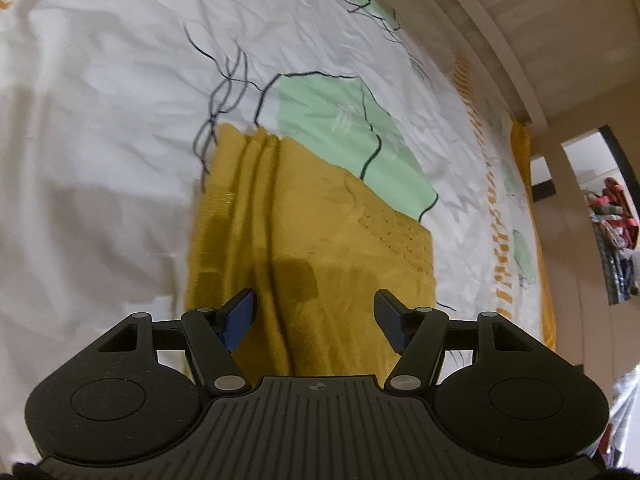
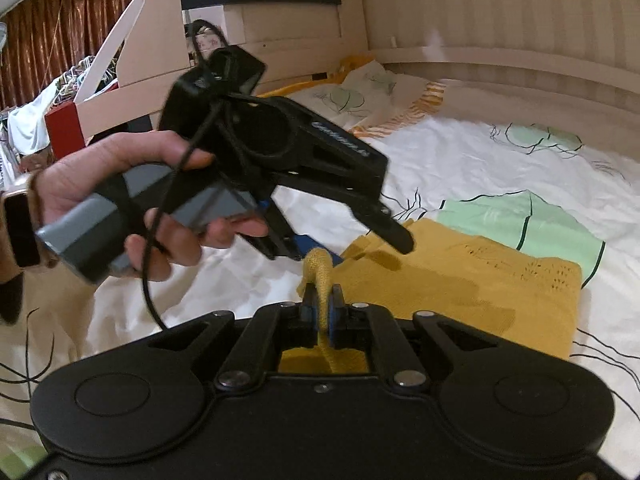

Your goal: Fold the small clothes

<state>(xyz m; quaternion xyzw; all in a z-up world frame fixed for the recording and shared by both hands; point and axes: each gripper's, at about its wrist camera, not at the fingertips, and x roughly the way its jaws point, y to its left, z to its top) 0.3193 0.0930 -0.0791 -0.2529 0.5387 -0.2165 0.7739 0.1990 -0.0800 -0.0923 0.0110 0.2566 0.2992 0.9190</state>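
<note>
A mustard-yellow knitted garment (image 1: 312, 232) lies partly folded on a white bedsheet (image 1: 100, 120) with green leaf prints. My left gripper (image 1: 316, 316) is open and empty, hovering just above the garment's near part. In the right wrist view the left gripper (image 2: 372, 244) is held in a hand over the garment's (image 2: 460, 284) left edge. My right gripper (image 2: 323, 304) is shut on a bunched edge of the garment and lifts it a little off the sheet.
A cream headboard (image 2: 480, 20) and bed frame run along the far side. A pillow (image 2: 372, 92) with a yellow-striped border lies at the back. Clothes on hangers (image 2: 60, 84) are beyond the bed's left side.
</note>
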